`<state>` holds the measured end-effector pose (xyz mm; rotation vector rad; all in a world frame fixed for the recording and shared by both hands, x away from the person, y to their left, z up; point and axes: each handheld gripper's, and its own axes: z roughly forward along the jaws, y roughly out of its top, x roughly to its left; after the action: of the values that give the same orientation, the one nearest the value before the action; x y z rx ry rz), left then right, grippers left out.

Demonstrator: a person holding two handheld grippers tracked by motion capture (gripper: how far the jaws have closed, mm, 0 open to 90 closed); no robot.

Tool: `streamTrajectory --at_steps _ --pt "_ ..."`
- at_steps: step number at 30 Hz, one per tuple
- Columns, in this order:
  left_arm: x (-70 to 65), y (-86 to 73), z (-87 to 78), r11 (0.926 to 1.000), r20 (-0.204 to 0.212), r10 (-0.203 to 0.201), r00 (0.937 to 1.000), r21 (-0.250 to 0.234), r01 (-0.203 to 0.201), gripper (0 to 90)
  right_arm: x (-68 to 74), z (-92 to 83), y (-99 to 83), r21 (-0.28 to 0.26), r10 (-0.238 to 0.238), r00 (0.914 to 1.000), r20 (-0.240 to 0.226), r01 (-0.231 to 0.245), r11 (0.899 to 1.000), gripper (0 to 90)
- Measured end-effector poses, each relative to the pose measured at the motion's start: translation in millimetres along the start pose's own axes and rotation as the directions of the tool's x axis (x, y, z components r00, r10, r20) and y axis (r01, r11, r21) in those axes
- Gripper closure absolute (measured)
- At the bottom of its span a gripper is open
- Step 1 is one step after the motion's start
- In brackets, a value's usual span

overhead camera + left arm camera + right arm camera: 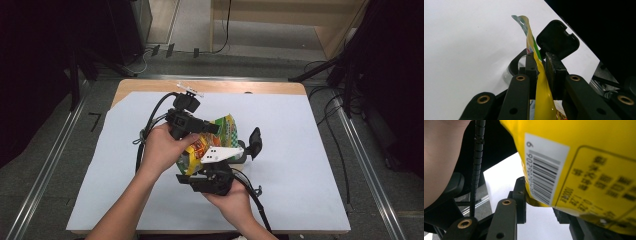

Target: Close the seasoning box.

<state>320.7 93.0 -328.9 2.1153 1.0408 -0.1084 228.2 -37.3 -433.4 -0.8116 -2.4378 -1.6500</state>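
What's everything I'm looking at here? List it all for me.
packet: one, yellow with green and orange print, held above the middle of the sheet between both grippers; a barcode on its back
sheet: one, white, covering most of the table
table: one, light wood, bare along its far edge
cables: several, black, on the floor at the right
left gripper: one, black, jaws shut on the packet's flat edge
right gripper: one, black, with a white plate, jaws at the packet's lower edge
hands: two, each holding a gripper, at the bottom of the high view
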Motion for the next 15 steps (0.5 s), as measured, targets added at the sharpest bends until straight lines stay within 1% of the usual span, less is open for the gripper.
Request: streamTrajectory --at_steps 3,7,9,12,15 --pt "0.0 -0.1 -0.4 1.0000 -0.006 0.000 1.0000 -0.001 0.000 80.9 1.3 0.9 0.3 0.000 -0.005 1.0000 0.005 0.005 1.000 65.6" --pt "-1.4 -0.4 -0.7 1.0000 -0.013 0.003 0.9999 -0.006 -0.003 81.7 2.1 1.5 -0.1 0.000 -0.005 0.9997 0.023 0.005 1.000 68.0" --pt "-2.3 -0.5 -0.5 0.9999 -0.016 0.006 0.9999 -0.008 -0.007 82.2 1.4 1.3 -0.3 -0.003 -0.001 0.9999 0.015 0.001 1.000 69.0" --pt "-4.3 -0.3 -0.6 0.9999 -0.014 0.012 0.9998 -0.009 -0.012 82.4 -1.9 0.9 -1.4 -0.005 0.011 0.9998 -0.018 -0.011 1.000 70.3" --pt "-5.5 -0.1 -0.6 0.9998 -0.011 0.014 0.9998 -0.010 -0.014 82.5 -1.7 0.8 -2.2 -0.007 0.010 0.9999 -0.012 -0.010 1.000 70.6"
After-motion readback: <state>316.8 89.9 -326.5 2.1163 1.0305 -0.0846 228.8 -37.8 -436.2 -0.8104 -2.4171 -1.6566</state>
